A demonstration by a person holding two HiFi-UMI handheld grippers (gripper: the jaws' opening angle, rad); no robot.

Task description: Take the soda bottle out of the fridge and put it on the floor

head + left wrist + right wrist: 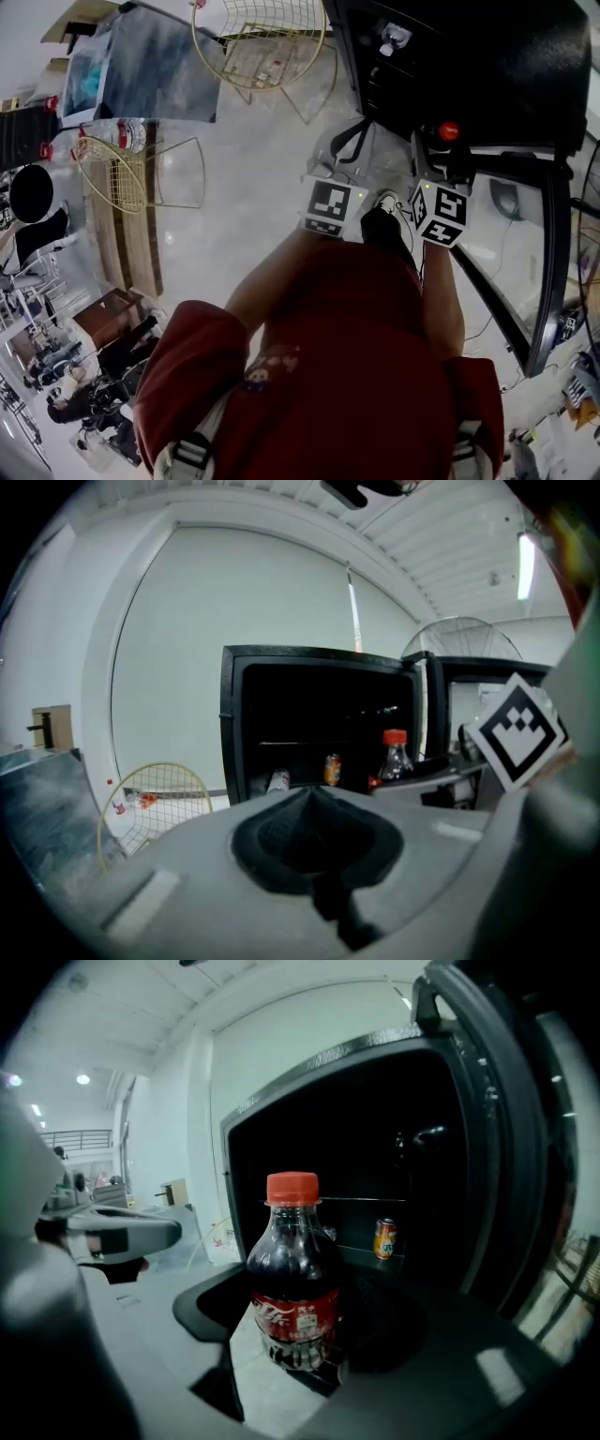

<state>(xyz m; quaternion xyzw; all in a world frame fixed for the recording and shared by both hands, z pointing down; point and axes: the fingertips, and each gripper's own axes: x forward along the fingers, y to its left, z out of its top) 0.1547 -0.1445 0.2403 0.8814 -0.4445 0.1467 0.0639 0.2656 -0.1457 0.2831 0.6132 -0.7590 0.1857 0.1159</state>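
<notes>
The soda bottle [295, 1279], dark cola with a red cap and red label, stands upright between the jaws of my right gripper [302, 1340], which is shut on it. It hangs just in front of the open black fridge [375, 1147]. In the head view its red cap [449, 131] shows beyond the right gripper [441, 214], at the fridge [469, 66] mouth. My left gripper [314, 822] is shut with nothing in it, level with the right one and to its left. The left gripper view also shows the bottle [395, 757].
An orange can [385, 1238] stands on the fridge shelf. The fridge door [548, 272] hangs open at the right. Yellow wire chairs [258, 42] [122, 173] and a wooden bench [131, 244] stand on the glossy floor [253, 187] to the left.
</notes>
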